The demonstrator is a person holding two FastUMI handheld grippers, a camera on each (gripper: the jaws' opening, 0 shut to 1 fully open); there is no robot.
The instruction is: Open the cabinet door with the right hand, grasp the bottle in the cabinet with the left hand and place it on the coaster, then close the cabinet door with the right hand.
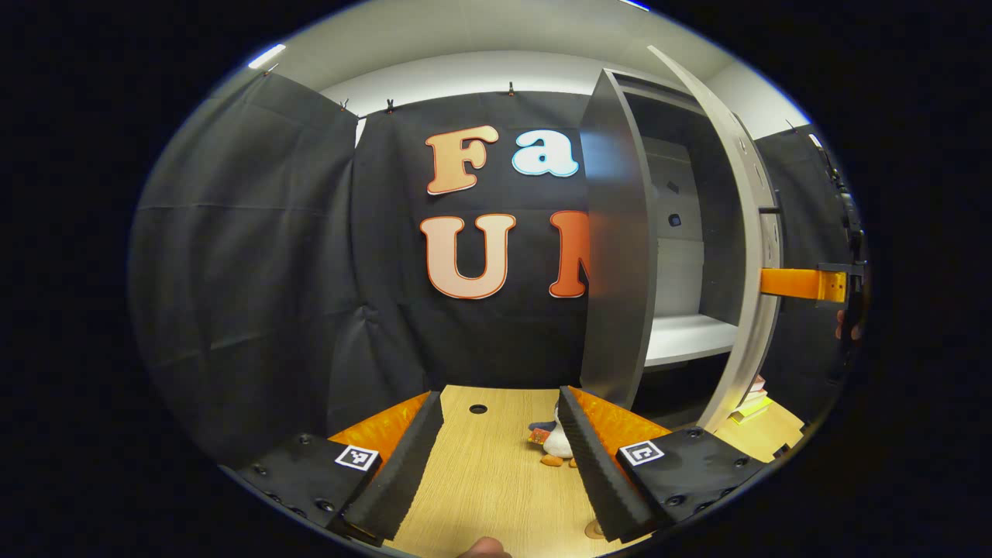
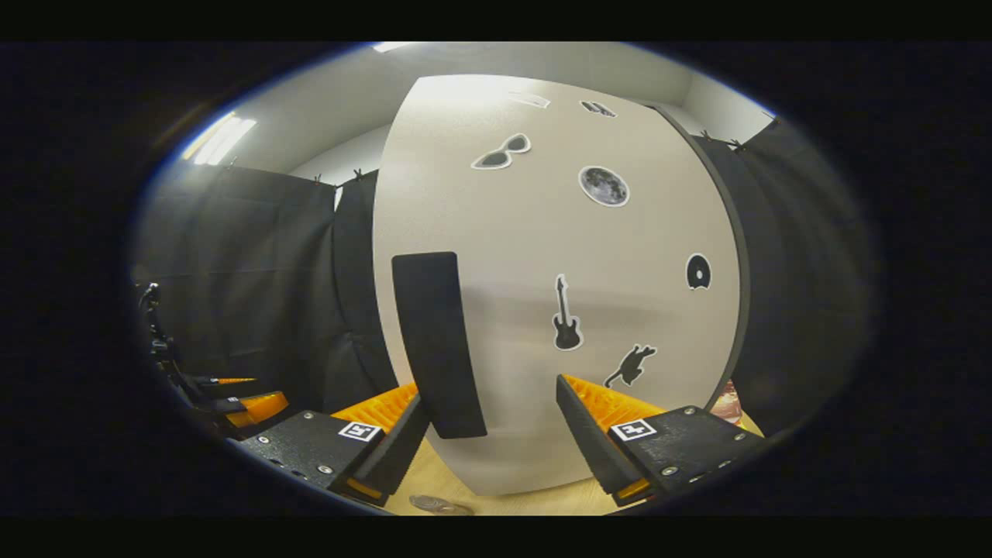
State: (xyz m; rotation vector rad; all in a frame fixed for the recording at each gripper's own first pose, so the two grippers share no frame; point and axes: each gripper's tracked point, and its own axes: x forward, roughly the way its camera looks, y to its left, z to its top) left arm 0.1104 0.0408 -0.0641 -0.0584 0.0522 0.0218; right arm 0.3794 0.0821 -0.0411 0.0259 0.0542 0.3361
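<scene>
The grey cabinet (image 1: 616,256) stands at the right of the left gripper view. Its door (image 1: 748,232) is swung out, seen almost edge-on, and a white shelf (image 1: 690,337) inside looks bare. My left gripper (image 1: 500,457) is open low over the wooden table (image 1: 480,480). The right gripper (image 1: 821,283) reaches the door's outer face from the far right. In the right gripper view the pale door (image 2: 558,256) with stickers is close ahead. My right gripper (image 2: 492,434) is open, and the black handle (image 2: 438,345) ends beside its left finger. I cannot make out the bottle or coaster for sure.
A small penguin toy (image 1: 554,443) lies on the table by the left gripper's right finger. A round hole (image 1: 478,408) sits farther back. A stack of flat yellowish things (image 1: 750,403) lies right of the cabinet. The left gripper (image 2: 232,403) shows at the far left.
</scene>
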